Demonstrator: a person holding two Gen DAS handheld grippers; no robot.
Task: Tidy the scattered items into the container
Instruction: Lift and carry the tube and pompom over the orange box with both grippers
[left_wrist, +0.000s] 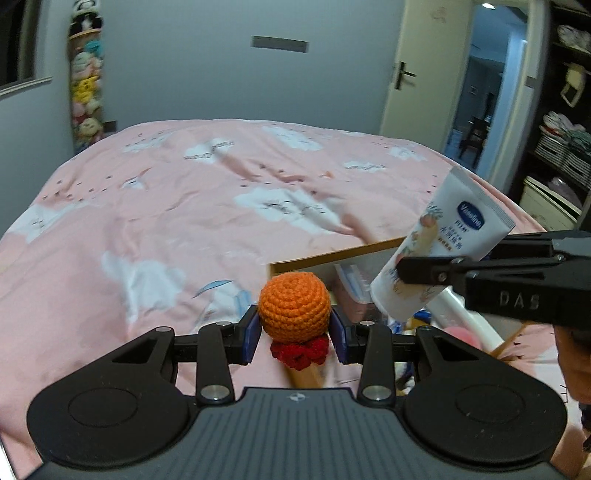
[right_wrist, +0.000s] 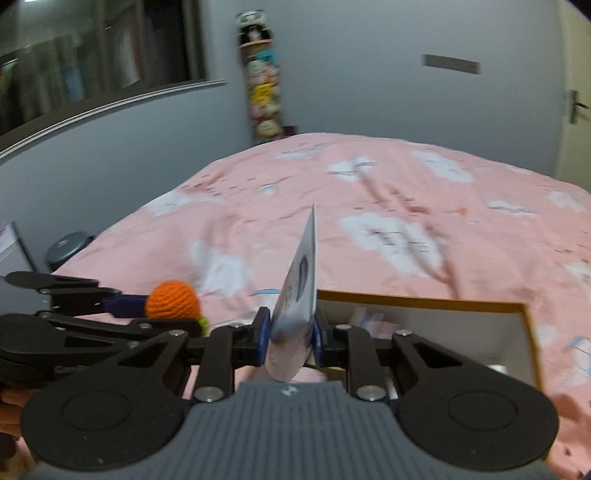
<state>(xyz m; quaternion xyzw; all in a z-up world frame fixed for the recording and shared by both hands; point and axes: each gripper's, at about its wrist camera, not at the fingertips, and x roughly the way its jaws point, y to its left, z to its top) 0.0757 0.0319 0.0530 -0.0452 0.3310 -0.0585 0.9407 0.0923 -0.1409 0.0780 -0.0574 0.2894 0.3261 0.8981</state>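
Observation:
My left gripper (left_wrist: 294, 334) is shut on an orange crocheted toy (left_wrist: 294, 311) with a red frill, held above the pink bed. It also shows in the right wrist view (right_wrist: 173, 299), at the left. My right gripper (right_wrist: 290, 338) is shut on a white Vaseline tube (right_wrist: 297, 306), held upright over the near edge of the cardboard box (right_wrist: 421, 301). In the left wrist view the tube (left_wrist: 439, 243) hangs over the box (left_wrist: 332, 256), to the right of the toy. The box holds several items, partly hidden.
The pink cloud-print bedcover (left_wrist: 184, 206) fills the middle. A column of plush toys (left_wrist: 86, 92) hangs on the far wall. An open door (left_wrist: 417, 74) and shelves (left_wrist: 565, 140) stand at the right. A dark round object (right_wrist: 68, 245) sits left of the bed.

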